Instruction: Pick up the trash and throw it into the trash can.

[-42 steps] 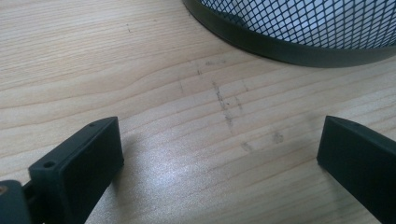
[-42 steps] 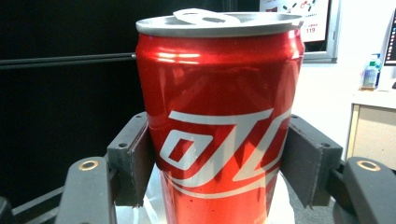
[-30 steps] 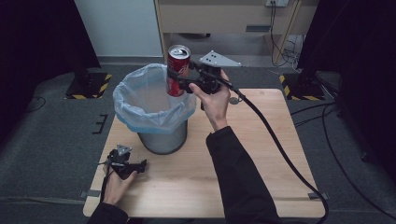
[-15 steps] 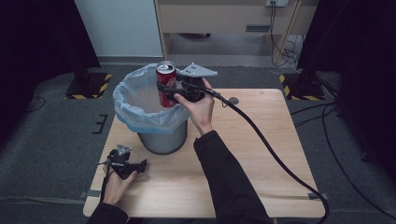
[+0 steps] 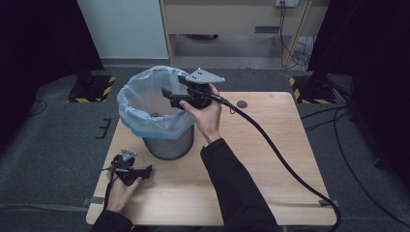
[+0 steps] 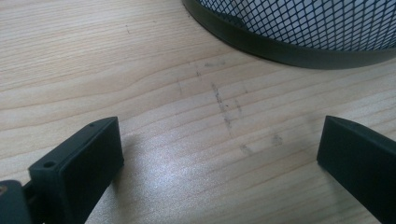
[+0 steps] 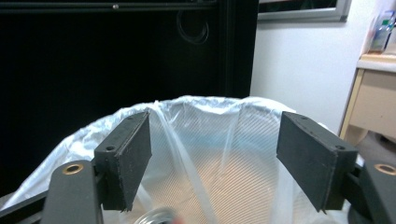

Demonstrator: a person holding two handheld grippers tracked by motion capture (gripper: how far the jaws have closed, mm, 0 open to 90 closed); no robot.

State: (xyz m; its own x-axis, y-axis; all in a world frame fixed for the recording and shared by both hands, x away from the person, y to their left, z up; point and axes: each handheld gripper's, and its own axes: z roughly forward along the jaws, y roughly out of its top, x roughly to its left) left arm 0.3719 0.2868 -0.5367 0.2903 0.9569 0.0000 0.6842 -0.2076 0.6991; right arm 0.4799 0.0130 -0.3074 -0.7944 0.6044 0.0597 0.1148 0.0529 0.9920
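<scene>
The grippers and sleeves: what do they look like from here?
Both are black with flat rectangular jaw pads. The right gripper carries a grey three-cornered plate and trails a thick black cable; the left gripper has a smaller grey plate. Both sleeves are dark.

You sit in lab-style recording bay, not home. Black curtains (image 5: 34,58) hang on both sides of you. Stand bases with yellow-black hazard tape (image 5: 92,89) rest on grey carpet floor (image 5: 53,159). Cables (image 5: 295,43) trail below plain wooden cabinet (image 5: 232,19) ahead. Your bare wooden table (image 5: 270,159) carries mesh bin (image 5: 169,145) with plastic liner (image 5: 145,101), staged like test setup.
</scene>
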